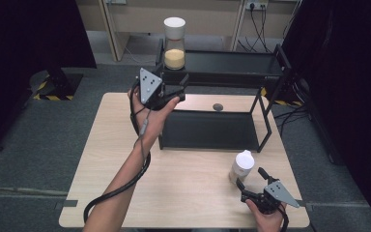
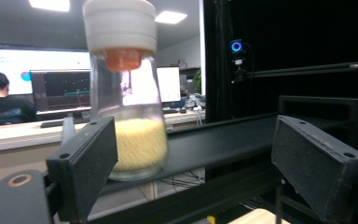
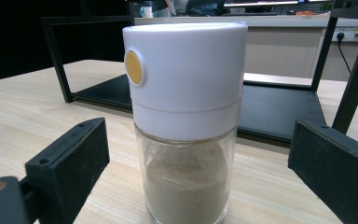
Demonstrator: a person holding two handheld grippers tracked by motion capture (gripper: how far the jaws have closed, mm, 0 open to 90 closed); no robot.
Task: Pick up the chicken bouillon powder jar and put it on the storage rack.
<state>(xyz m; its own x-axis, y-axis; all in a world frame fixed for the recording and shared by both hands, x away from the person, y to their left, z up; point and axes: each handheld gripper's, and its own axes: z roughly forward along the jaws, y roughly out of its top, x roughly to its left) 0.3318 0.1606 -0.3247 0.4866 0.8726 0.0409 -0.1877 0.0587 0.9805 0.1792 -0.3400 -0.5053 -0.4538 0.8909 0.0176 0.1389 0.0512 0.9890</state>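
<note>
On the black rack's top shelf (image 1: 232, 62) stands a glass jar (image 1: 174, 43) of yellow grains with a white cap, just ahead of the left claw (image 1: 174, 89), whose jaws gape wide, holding nothing. Near the surface's (image 1: 188, 188) front edge, a white-capped shaker (image 1: 242, 166) of tan powder stands between the right claw's (image 1: 251, 180) open jaws, untouched. No readable labels.

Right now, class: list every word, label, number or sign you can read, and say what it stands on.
None can be read.
Jar of yellow grains: no label.
Jar of brown powder: plain yellow button, no text.
Background monitors: content too blurred to read.
</note>
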